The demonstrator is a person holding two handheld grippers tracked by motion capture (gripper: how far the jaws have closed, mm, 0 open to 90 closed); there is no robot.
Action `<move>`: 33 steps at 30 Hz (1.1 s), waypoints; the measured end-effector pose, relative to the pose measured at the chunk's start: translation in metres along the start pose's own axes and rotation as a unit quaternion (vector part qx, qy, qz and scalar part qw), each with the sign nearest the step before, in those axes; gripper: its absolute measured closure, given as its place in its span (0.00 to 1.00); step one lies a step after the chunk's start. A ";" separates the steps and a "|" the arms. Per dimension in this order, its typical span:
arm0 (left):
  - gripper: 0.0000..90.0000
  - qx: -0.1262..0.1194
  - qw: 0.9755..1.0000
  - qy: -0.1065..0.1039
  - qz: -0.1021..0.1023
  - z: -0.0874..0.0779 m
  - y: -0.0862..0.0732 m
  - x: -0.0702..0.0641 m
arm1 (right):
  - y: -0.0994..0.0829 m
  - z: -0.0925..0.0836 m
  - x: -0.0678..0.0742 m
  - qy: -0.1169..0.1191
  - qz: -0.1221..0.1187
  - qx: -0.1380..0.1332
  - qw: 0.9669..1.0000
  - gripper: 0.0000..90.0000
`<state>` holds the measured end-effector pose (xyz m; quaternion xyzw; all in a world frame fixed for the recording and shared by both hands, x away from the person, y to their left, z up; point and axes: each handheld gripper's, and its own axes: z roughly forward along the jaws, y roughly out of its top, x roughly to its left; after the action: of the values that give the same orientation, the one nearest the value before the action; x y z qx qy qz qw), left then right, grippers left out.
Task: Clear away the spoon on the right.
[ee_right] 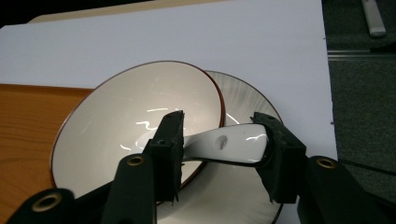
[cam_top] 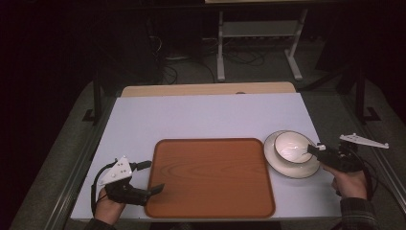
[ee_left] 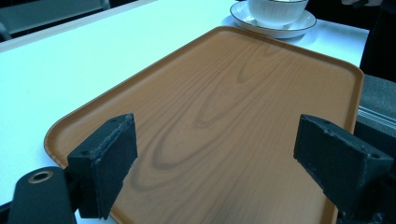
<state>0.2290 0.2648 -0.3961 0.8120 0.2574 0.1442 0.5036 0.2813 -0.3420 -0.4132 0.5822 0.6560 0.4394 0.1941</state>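
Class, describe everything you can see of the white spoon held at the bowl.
The spoon looks like glossy white ceramic, with a small hole in its handle. It lies tilted across the rim of the white bowl, its far end down inside. The right gripper has a jaw on each side of the handle. The bowl stands on a saucer, right of the wooden tray.

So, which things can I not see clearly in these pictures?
- Spoon bowl end: right gripper view, hidden behind a claw jaw; too small in the high view.
- Whether the right claw grips the spoon handle: unclear.
- Bowl top: left gripper view, cut by the upper edge.
- Tray near edge: same view, behind the left claw.
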 end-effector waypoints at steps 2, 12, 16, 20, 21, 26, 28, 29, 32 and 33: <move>0.14 0.000 1.000 0.000 0.000 0.000 0.000 0.000 | 0.002 -0.001 0.002 0.000 -0.002 -0.007 1.000 0.64; 0.14 -0.001 1.000 0.000 0.001 0.000 0.001 0.000 | 0.011 -0.008 0.013 0.015 -0.015 -0.045 0.999 0.78; 0.14 -0.002 1.000 0.001 0.000 -0.001 0.001 0.000 | 0.014 -0.007 0.017 0.019 -0.023 -0.047 0.998 0.80; 0.14 -0.004 1.000 0.001 -0.001 -0.001 0.001 0.000 | 0.017 -0.007 0.019 0.026 -0.025 -0.047 0.998 0.83; 0.14 -0.004 1.000 0.001 -0.001 -0.001 0.001 0.001 | 0.018 -0.007 0.020 0.026 -0.026 -0.049 0.998 0.84; 0.14 -0.007 1.000 0.000 0.002 -0.002 0.001 0.000 | 0.022 -0.007 0.023 0.034 -0.032 -0.056 0.997 0.90; 0.14 -0.007 1.000 0.000 0.003 -0.002 0.001 0.000 | 0.023 -0.007 0.024 0.039 -0.036 -0.057 0.997 0.91; 0.14 -0.006 1.000 0.000 0.002 -0.002 0.001 0.000 | 0.024 -0.007 0.024 0.041 -0.037 -0.056 0.997 0.92; 0.14 -0.007 1.000 -0.001 0.003 -0.002 0.001 0.000 | 0.026 -0.007 0.024 0.042 -0.044 -0.054 0.997 0.92; 0.14 -0.007 1.000 -0.001 0.003 -0.002 0.001 0.000 | 0.028 -0.006 0.025 0.043 -0.046 -0.052 0.997 0.92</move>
<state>0.2286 0.2659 -0.3943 0.8092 0.2533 0.1468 0.5093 0.2868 -0.3230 -0.3814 0.5206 0.6664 0.4883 0.2156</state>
